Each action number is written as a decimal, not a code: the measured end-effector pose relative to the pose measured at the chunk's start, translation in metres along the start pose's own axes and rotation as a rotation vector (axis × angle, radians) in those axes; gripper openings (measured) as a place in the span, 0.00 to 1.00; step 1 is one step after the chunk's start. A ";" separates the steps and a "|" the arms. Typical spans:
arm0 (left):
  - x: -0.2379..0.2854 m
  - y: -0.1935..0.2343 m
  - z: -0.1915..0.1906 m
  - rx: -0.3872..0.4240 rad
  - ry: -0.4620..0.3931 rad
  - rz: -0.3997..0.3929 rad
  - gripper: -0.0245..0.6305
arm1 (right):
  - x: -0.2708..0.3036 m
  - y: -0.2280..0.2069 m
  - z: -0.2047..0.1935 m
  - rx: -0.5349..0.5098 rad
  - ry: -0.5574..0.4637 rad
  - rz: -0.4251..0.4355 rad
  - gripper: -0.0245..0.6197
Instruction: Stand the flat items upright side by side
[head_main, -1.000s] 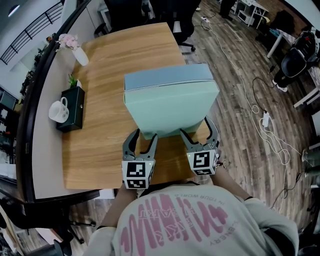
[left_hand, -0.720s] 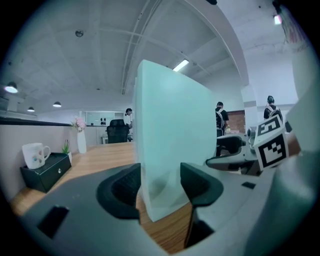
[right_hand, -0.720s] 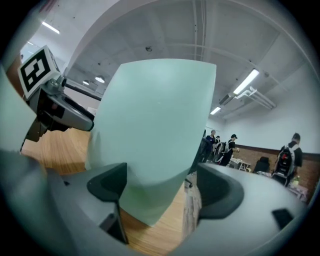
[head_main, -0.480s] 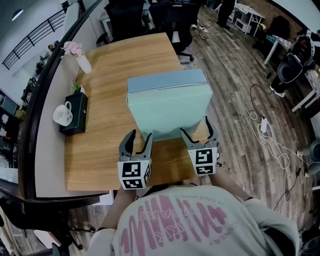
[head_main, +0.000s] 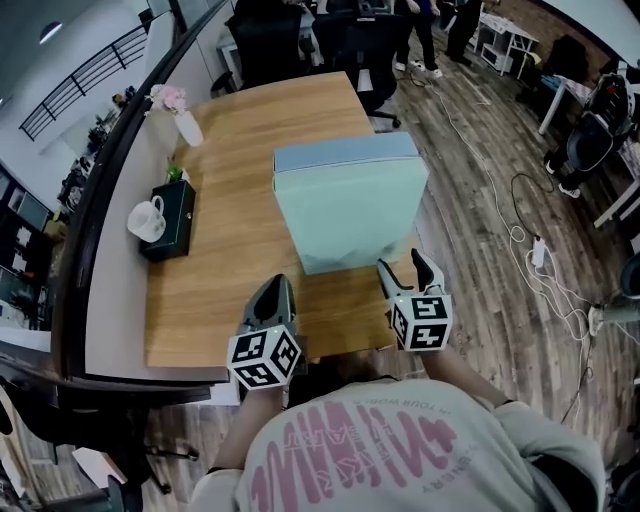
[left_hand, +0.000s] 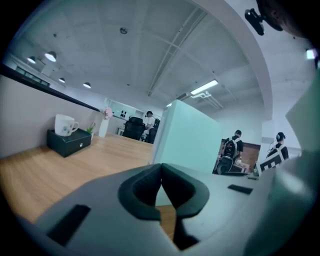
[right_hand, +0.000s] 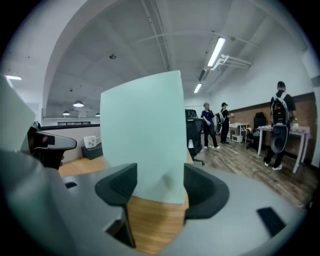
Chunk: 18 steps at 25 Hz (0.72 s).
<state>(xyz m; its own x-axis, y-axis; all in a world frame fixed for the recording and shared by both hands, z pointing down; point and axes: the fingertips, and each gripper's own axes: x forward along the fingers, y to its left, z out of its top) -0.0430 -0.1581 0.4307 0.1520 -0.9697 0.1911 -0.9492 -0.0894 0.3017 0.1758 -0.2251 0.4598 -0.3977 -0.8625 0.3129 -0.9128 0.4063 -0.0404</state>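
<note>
My left gripper (head_main: 277, 290) has just closed on nothing and pulled back from the pale green box (head_main: 350, 210), which stands upright mid-table (head_main: 215, 270). My right gripper (head_main: 402, 265) has been closing too. Its jaws are half apart, with the box's near corner between them, unpinched. I think I'm letting go.

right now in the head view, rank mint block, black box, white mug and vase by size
1. mint block
2. black box
3. white mug and vase look alike; vase sits farther off, so unranked
</note>
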 end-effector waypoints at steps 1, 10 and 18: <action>-0.005 0.005 -0.003 -0.011 0.005 0.020 0.04 | -0.001 0.002 -0.007 0.020 0.023 0.000 0.47; -0.039 0.035 -0.012 -0.153 0.071 0.079 0.04 | -0.001 0.042 -0.040 0.254 0.195 -0.014 0.05; -0.093 0.087 0.019 -0.160 0.072 0.088 0.04 | -0.014 0.162 -0.020 0.319 0.199 0.212 0.03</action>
<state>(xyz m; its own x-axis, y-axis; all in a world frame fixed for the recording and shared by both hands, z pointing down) -0.1448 -0.0803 0.4218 0.0950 -0.9529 0.2880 -0.9047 0.0381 0.4244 0.0352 -0.1412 0.4679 -0.5825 -0.6820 0.4421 -0.8081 0.4277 -0.4051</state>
